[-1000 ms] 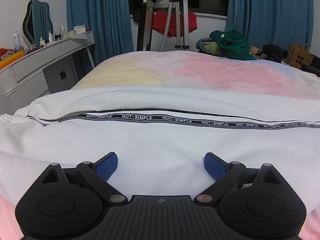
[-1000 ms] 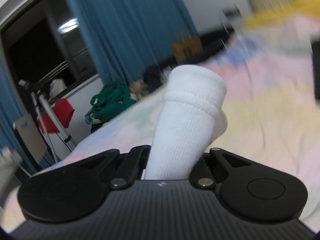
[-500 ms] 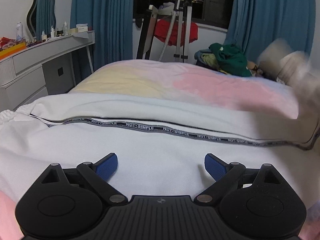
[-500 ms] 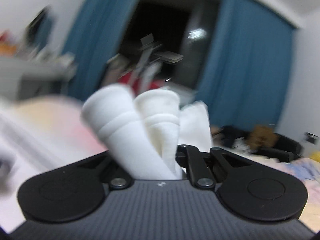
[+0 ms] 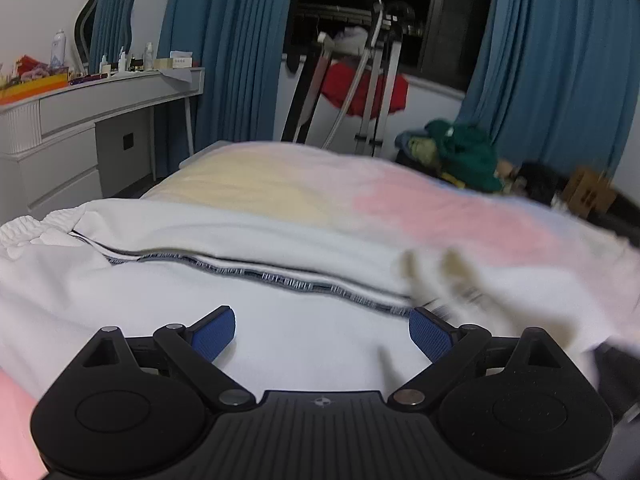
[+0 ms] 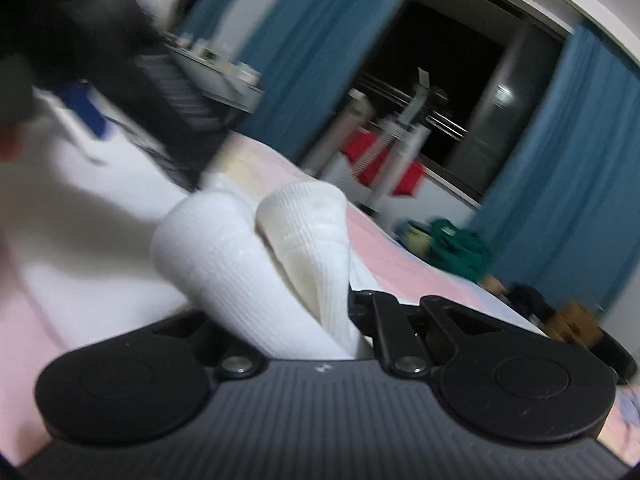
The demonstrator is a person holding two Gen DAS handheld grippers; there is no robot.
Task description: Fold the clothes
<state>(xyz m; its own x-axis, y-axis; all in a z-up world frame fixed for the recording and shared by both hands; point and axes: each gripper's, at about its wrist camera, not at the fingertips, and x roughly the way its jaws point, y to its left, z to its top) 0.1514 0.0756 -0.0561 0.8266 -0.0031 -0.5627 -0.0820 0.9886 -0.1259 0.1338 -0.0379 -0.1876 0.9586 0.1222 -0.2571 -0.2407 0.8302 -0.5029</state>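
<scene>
A: What's carrying everything?
B: A bed (image 5: 280, 184). Its cover is showing pastel patches: yellow toward the far left, pink to the right, a pale blue edge at far right.
A: What's lying on it?
B: White pants (image 5: 200, 280) are lying straight across the near part of the bed, waistband bunching at the left edge. A dark lettered stripe (image 5: 288, 282) is running along them; the lettering is blurring too much to read.
A: Right wrist view?
B: Same bed (image 6: 372, 240), pink cover, with the pants (image 6: 80, 208) spreading over its left part. Heavy motion blur there.
A: Anything else on the cover?
B: Can't tell; the right side is smearing in both views.
</scene>
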